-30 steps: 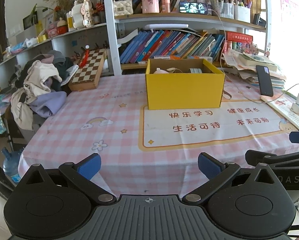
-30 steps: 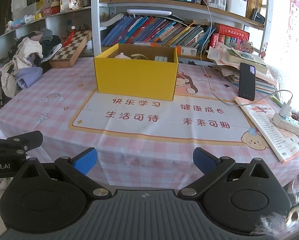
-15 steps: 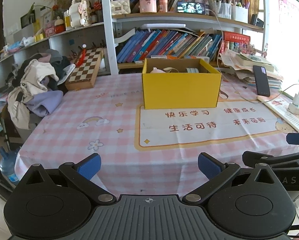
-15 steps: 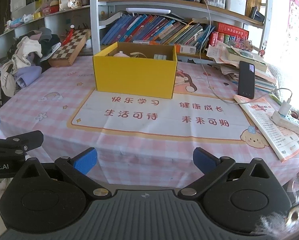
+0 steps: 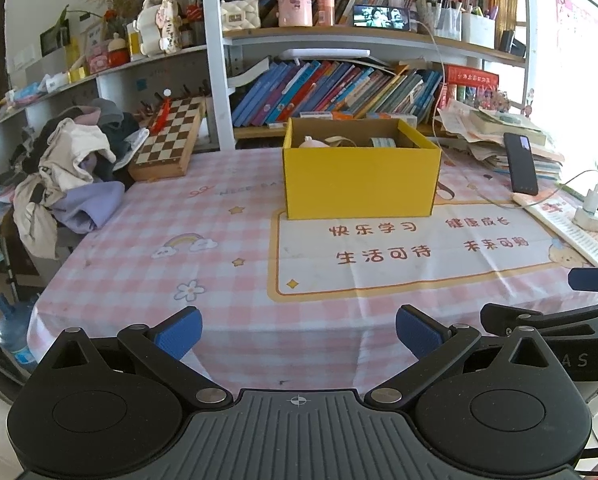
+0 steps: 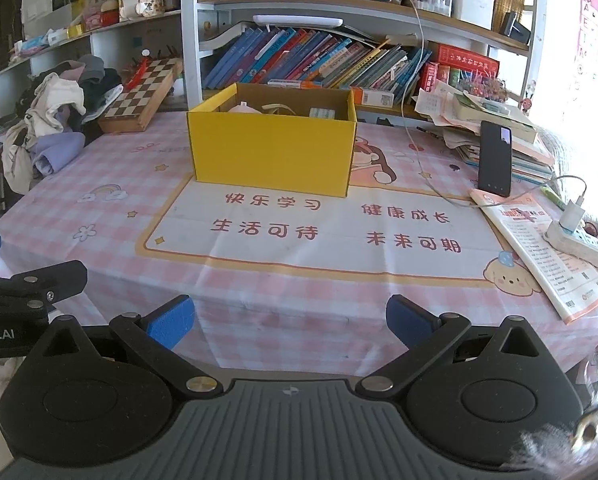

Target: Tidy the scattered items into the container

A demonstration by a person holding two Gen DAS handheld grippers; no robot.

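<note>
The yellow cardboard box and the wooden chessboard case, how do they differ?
The yellow cardboard box stands open-topped on the table's middle with items inside; the wooden chessboard case is closed. The box is plain yellow and taller; the case is checkered, flatter, and tilted at the table's far left edge. Both are rectangular.

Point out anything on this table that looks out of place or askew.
A heap of clothes spills over the table's left edge, and a phone stands propped against a paper stack. The yellow box sits square and undamaged, items inside.
</note>
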